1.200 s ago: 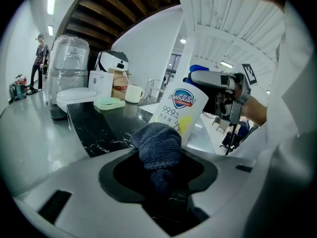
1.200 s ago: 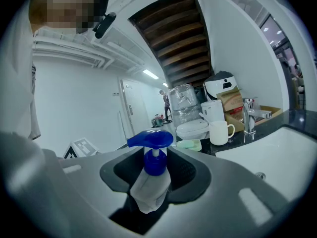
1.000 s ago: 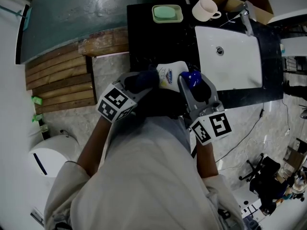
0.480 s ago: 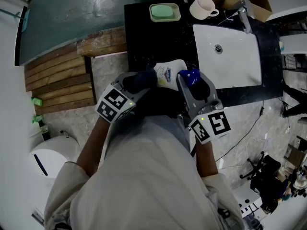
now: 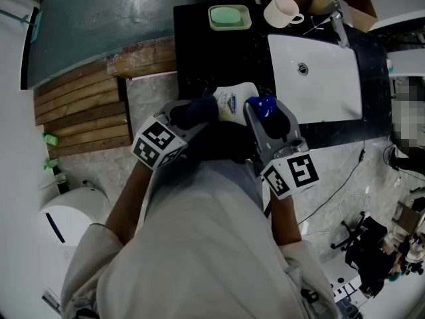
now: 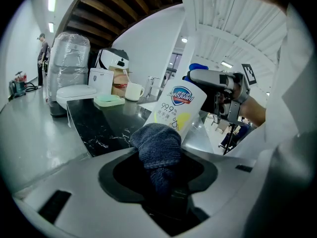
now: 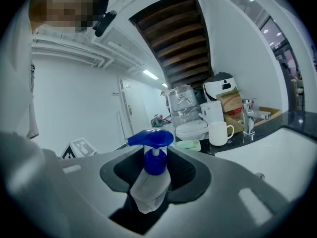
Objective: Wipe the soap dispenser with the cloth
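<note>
The left claw (image 5: pixel 188 117) is clamped on a bunched dark blue cloth (image 6: pixel 157 148), whose top touches the lower side of the white dispenser (image 6: pixel 179 108). The dispenser is held tilted over the near edge of the black desk (image 5: pixel 212 58). The right claw (image 7: pixel 151 180) is clamped on the dispenser's neck, just under its blue pump (image 7: pixel 151 139), near the sink (image 5: pixel 319 78).

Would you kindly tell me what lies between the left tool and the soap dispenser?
The dark blue cloth, clamped by the left tool, rests against the soap dispenser; the left gripper view shows it.
</note>
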{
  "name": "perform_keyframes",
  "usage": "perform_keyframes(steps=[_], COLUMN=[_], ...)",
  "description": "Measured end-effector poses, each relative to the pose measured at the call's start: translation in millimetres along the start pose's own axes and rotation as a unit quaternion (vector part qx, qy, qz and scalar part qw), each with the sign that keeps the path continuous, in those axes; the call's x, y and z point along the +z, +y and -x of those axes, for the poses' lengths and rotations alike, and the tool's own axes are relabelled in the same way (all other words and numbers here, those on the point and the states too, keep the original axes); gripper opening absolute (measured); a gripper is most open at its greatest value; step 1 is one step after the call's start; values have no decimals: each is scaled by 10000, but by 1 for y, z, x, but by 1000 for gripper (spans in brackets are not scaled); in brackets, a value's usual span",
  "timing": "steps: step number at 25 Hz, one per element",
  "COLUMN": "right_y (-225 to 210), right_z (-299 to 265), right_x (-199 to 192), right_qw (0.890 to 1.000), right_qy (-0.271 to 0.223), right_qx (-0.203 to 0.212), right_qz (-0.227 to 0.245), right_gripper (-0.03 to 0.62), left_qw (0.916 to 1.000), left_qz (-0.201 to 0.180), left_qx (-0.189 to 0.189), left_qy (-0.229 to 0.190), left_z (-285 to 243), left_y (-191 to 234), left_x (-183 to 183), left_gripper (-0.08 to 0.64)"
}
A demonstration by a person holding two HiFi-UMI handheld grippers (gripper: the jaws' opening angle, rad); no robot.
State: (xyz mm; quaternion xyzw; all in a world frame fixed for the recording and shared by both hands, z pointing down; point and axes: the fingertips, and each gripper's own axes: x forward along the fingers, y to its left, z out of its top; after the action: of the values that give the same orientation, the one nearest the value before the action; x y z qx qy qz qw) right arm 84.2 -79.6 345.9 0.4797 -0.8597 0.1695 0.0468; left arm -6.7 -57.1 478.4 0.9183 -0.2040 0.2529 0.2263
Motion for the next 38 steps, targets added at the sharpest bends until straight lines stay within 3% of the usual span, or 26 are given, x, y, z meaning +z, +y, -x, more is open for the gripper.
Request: perform_keyframes(steps=[19, 38], right_y=[5, 3], right_z=[-4, -6], right_x=[0, 0], right_qw=[10000, 9999], right_qy=[10, 113], right_qx=[35, 43], right_qz=[31, -11], right_gripper=[135, 135], left_qw=[9994, 9989], left_qz=[196, -297], left_qx=[-242, -372], left_qy=[-169, -10], left_z=[3, 5], left_y=[-8, -17], left_x=[4, 25], left_gripper=[179, 179])
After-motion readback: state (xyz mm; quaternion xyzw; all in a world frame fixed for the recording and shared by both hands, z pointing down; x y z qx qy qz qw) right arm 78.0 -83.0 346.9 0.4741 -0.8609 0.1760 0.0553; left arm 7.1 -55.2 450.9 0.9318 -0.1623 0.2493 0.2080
